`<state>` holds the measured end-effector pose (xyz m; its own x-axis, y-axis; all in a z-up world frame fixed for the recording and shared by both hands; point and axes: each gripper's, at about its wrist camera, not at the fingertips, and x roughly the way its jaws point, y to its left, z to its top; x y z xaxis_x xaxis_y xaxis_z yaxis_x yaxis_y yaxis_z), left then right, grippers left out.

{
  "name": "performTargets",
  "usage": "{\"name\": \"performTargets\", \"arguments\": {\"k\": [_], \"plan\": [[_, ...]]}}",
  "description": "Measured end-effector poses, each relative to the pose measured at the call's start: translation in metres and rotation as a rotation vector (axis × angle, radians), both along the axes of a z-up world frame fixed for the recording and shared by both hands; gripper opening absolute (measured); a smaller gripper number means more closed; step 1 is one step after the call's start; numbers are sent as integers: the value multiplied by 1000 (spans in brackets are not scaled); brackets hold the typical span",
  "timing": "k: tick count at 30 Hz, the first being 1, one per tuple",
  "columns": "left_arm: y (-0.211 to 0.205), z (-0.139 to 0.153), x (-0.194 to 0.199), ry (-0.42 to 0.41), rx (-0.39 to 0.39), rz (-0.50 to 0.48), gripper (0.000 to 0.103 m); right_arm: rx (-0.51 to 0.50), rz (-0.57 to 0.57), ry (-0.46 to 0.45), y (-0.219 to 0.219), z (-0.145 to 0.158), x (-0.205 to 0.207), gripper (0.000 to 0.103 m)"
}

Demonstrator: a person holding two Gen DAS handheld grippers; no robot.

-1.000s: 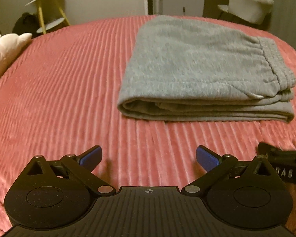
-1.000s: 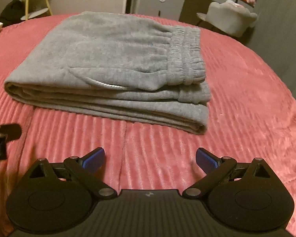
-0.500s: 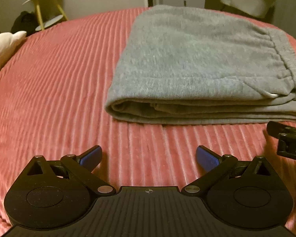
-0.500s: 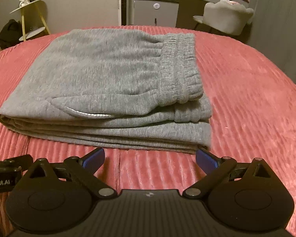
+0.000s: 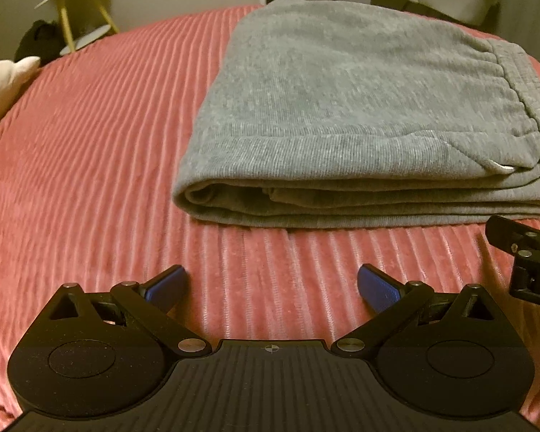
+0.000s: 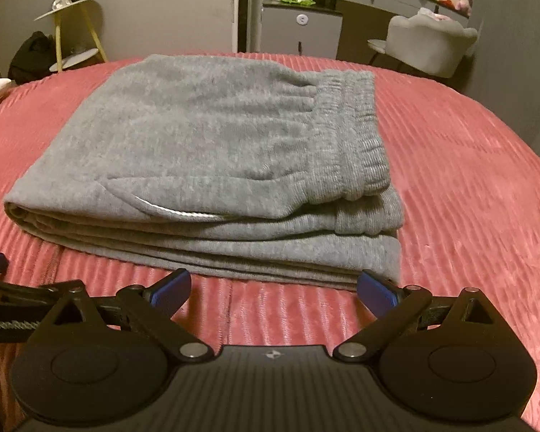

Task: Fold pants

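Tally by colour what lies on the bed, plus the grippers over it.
Grey: 1, the folded pants
Pink-red: 1, the bedspread
White: 1, a plush at the bed's edge
Black with blue pads: 2, the left gripper and the right gripper, both open
Total: 5

The pants (image 6: 205, 151) are a heathered mid-grey, with a fine ribbed weave along the near edge and a denser ribbed, gathered waistband (image 6: 356, 136) on the right; a pale whitish line trims the pocket opening (image 6: 176, 212). The bedspread (image 5: 90, 151) beneath is salmon pink to dusty red, patterned in raised parallel stripes. The left gripper (image 5: 271, 284) and right gripper (image 6: 273, 289) are matte black with deep blue finger pads (image 5: 165, 286). At far left a stand (image 6: 63, 28) has yellow legs, and a cream-white soft thing (image 5: 3, 82) lies at the left edge. The far chair (image 6: 428, 46) is pale grey.
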<state>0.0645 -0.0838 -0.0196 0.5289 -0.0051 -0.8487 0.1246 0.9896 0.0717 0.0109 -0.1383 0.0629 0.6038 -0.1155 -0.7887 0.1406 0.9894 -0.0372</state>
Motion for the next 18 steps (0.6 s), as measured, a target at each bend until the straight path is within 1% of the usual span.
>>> {"name": "performTargets", "arguments": {"k": [6,18], "plan": [[1,0,0,2,-7,6,103,-22,6,-17,2,3,-2,99],[0,0,-1,-4,-3,4,103,-16,2,-31,2,4,-5,99]]}}
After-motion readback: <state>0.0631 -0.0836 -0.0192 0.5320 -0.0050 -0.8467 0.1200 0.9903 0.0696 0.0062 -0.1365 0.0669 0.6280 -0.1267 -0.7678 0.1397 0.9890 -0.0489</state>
